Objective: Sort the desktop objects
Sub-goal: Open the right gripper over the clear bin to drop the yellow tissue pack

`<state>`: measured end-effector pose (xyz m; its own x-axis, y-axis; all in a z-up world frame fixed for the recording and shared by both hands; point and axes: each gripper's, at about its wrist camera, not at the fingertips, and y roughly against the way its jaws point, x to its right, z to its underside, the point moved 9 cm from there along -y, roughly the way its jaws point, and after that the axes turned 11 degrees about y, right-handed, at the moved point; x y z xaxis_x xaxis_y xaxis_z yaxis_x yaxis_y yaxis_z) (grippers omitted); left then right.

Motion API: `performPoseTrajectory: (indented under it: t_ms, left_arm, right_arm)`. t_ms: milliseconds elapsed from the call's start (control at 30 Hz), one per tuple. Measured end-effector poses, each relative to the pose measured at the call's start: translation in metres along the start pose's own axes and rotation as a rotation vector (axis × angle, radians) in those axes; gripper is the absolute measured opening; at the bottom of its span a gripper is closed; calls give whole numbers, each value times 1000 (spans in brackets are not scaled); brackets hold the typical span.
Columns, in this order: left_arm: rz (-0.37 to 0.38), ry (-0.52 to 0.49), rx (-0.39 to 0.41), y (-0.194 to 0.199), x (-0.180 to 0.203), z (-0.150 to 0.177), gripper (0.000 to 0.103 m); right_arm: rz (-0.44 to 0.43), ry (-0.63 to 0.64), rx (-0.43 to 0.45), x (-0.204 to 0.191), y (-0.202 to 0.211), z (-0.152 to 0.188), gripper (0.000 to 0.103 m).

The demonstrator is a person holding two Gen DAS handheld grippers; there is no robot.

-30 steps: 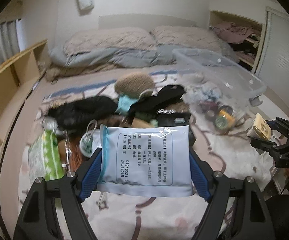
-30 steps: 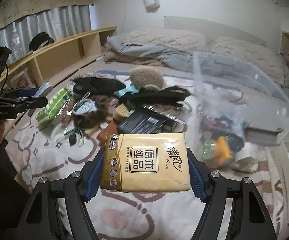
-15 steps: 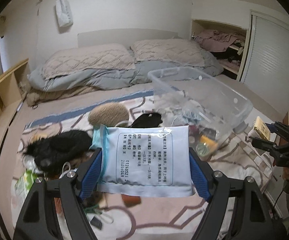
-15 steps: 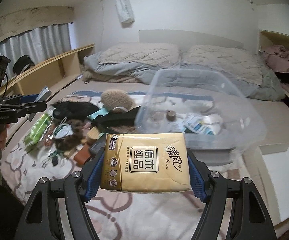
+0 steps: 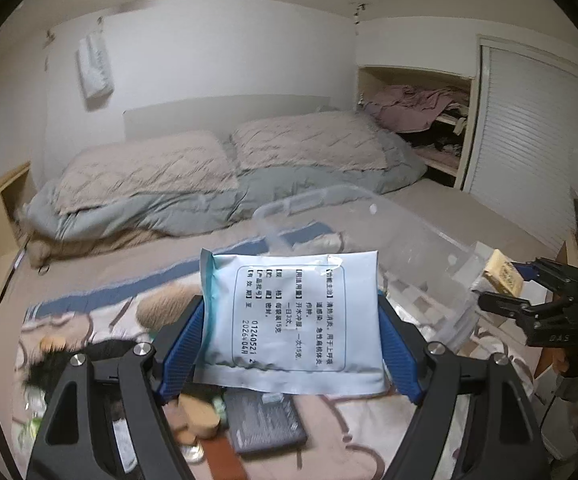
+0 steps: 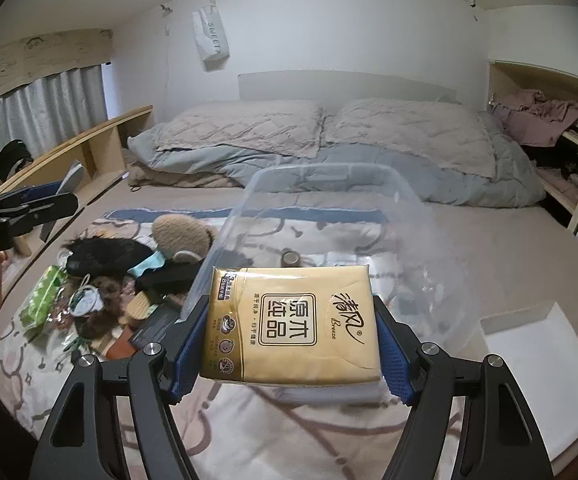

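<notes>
My left gripper (image 5: 289, 344) is shut on a pale blue sachet (image 5: 293, 316) with black printed text, held upright between the blue pads. My right gripper (image 6: 293, 340) is shut on a gold tissue pack (image 6: 293, 320), gripped by its two short sides. A clear plastic bin (image 6: 329, 248) stands on the bed just beyond the tissue pack; in the left wrist view the clear bin (image 5: 401, 240) lies ahead and to the right of the sachet. The right gripper with its gold pack (image 5: 505, 276) shows at the right edge of the left wrist view.
A heap of loose things lies on the patterned blanket (image 6: 249, 432): a black bag (image 6: 105, 252), a brown furry lump (image 6: 181, 232), a green packet (image 6: 45, 296), a dark flat case (image 5: 261, 420). A white bin lid (image 6: 537, 360) lies at the right. Pillows (image 6: 249, 128) sit behind.
Both grippers have risen and swung to the right, still gripping the sachet and the tissue pack. The clear bin has come in front of both; the heap has slid left and down.
</notes>
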<state>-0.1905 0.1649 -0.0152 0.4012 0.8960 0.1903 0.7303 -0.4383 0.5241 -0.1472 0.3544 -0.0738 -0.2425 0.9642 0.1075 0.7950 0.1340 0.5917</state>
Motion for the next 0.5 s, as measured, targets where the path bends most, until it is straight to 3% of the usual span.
performPoseTrajectory:
  t_ms: [300,500]
  left_arm:
    - [53,-16,32,-33,29,-36,81]
    - [63,-37,27,-62,40,-43,81]
  right_arm:
    - [4,-65,-11,39,-24,-20,75]
    - [-2,-84,-64,52,-50,-20,75]
